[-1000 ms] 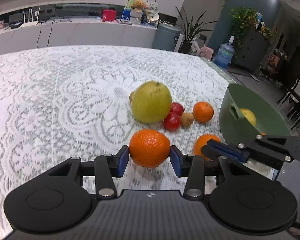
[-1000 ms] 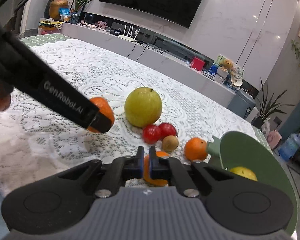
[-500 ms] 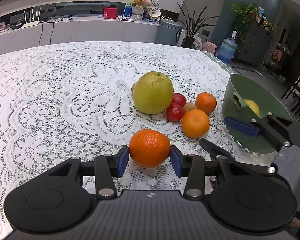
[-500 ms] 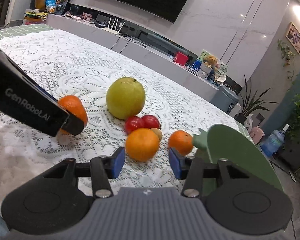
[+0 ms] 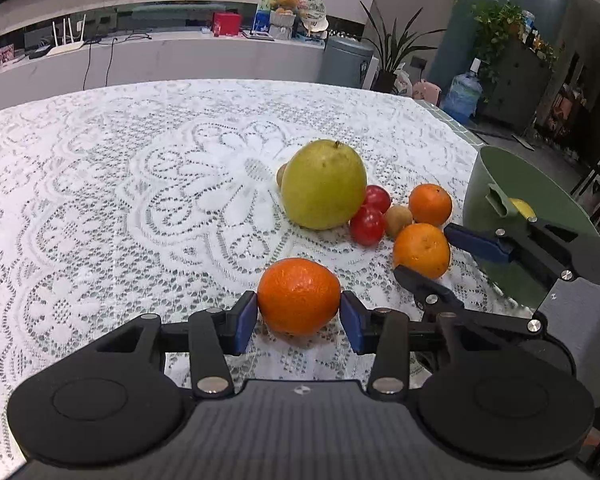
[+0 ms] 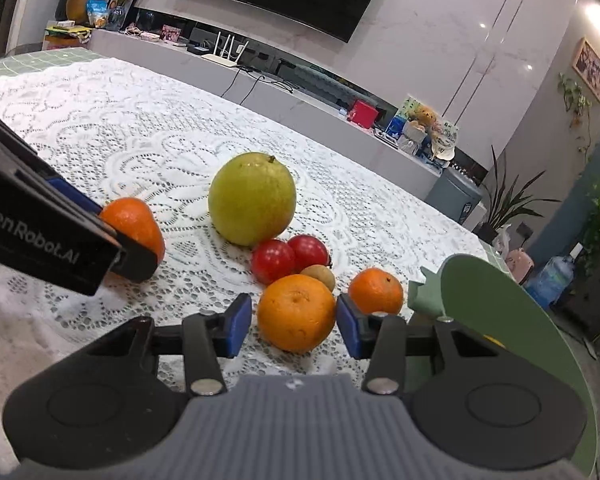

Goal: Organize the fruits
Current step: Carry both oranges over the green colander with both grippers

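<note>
My left gripper (image 5: pixel 299 318) is shut on an orange (image 5: pixel 299 296) just above the lace tablecloth; the right wrist view shows that orange (image 6: pixel 134 226) in the left gripper (image 6: pixel 124 236). A second orange (image 6: pixel 296 312) rests on the cloth between the pads of my right gripper (image 6: pixel 294 320). The right pad is at its skin and a thin gap shows at the left pad. The left wrist view shows the right gripper (image 5: pixel 422 250) straddling this orange (image 5: pixel 422 254). A green bowl (image 5: pixel 496 184) at the right holds a lemon (image 5: pixel 521 208).
Behind the oranges lie a big green pear (image 5: pixel 324 184), two red tomatoes (image 5: pixel 367 225), a small brown fruit (image 5: pixel 399 221) and a smaller orange (image 5: pixel 430 205). Another brown fruit (image 5: pixel 281 174) peeks from behind the pear. The bowl's handle (image 6: pixel 422 290) points toward the fruit.
My right gripper went from shut to open and came forward and down, so the second orange now sits between its pads. The left gripper kept its orange.
</note>
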Demonstrator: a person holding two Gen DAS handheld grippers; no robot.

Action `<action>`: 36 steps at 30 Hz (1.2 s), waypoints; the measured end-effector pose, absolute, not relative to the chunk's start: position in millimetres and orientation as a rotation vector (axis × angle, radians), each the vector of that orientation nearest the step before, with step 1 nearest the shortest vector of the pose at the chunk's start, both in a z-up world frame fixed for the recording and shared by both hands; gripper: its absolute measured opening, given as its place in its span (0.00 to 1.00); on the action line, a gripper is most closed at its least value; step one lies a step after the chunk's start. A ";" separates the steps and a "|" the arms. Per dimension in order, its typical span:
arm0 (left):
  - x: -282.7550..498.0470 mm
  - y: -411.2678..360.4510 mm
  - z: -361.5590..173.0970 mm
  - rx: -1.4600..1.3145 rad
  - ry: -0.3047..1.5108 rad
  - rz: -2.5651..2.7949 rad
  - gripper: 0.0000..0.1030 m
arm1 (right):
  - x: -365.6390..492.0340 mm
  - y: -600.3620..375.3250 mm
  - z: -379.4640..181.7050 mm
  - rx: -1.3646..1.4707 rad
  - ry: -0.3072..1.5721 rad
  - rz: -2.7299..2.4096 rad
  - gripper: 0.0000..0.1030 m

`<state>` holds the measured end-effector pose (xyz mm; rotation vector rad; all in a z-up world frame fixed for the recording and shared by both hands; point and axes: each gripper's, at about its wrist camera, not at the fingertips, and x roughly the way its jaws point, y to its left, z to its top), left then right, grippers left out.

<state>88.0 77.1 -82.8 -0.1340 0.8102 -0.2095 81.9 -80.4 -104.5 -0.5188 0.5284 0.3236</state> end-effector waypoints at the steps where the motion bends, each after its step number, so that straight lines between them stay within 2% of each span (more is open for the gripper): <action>1: 88.9 77.6 -83.0 -0.137 0.808 -0.210 0.50 | 82.6 -79.3 -105.6 -0.528 0.525 0.320 0.43; 9: 98.4 77.7 -88.8 -0.157 0.801 -0.219 0.52 | 85.0 -71.0 -115.8 -0.621 0.512 0.277 0.42; 16: 99.9 79.1 -87.8 -0.173 0.796 -0.218 0.50 | 85.8 -76.6 -107.3 -0.556 0.519 0.303 0.41; 26: 85.6 83.4 -72.9 -0.221 0.772 -0.211 0.49 | 59.1 -103.3 -56.5 -0.412 0.432 0.364 0.41; 36: 84.4 51.5 -26.3 -0.206 0.708 -0.298 0.49 | 44.3 -156.2 2.1 -0.242 0.383 0.344 0.41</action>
